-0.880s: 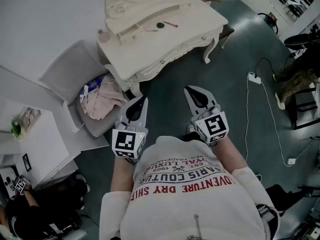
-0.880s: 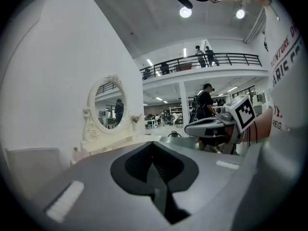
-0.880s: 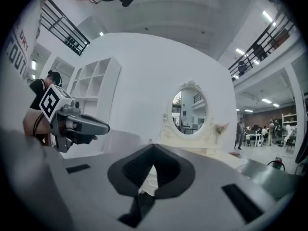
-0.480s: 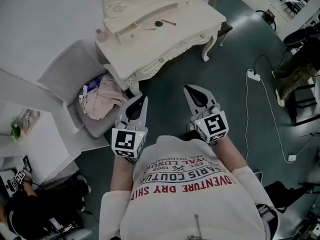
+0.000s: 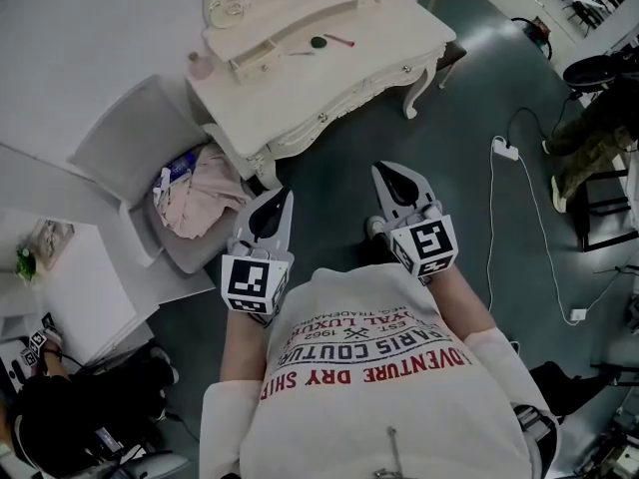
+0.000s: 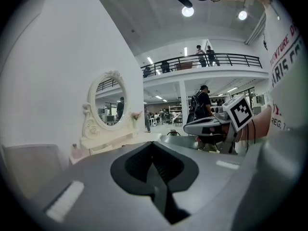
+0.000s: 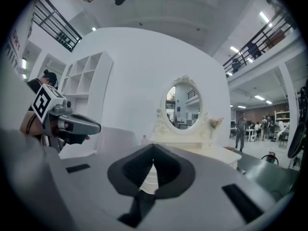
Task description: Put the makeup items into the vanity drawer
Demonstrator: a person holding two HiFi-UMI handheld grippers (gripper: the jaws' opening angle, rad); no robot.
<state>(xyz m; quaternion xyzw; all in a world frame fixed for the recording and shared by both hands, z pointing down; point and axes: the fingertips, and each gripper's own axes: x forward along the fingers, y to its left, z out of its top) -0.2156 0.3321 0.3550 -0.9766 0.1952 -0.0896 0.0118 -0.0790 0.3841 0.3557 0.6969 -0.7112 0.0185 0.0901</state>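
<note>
The cream vanity (image 5: 369, 63) stands ahead of me at the top of the head view, its oval mirror (image 6: 107, 100) also showing in the left gripper view. On its top lie a dark round compact (image 5: 318, 41), a thin pink stick (image 5: 340, 40) and, at the left end, a small pink bottle (image 5: 200, 65). My left gripper (image 5: 279, 199) and right gripper (image 5: 385, 172) hover side by side over the floor, well short of the vanity. Both are shut with nothing in them. No drawer stands open.
A grey chair (image 5: 130, 143) with a heap of pink clothes (image 5: 205, 196) stands left of the vanity. A white shelf unit (image 5: 60, 287) is at the left. On the floor to the right lie a power strip (image 5: 506, 155) and its cable. A person crouches at the lower left.
The vanity sits slightly nearer and more central in the head view. Both grippers keep the same shut pose, the right one a touch further right.
</note>
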